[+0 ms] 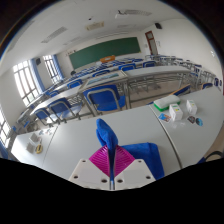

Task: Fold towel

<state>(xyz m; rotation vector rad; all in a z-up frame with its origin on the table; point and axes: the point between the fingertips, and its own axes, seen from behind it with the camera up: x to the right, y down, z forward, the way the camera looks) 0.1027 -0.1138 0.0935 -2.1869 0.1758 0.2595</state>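
A blue towel (140,155) lies on the white table (75,140), just ahead of and to the right of my fingers. One edge of it rises in a narrow strip (105,131) straight up from my gripper (110,165). The two pink pads (100,160) are pressed together with the towel's edge pinched between them, so the gripper is shut on the towel and lifts that edge above the table. The rest of the towel is partly hidden behind the fingers.
A green-and-white box (166,102) and small items (180,113) lie on the table at the far right. Small objects (38,146) sit at its left. Rows of desks and blue chairs (104,98) stand beyond, with a green chalkboard (104,50) on the far wall.
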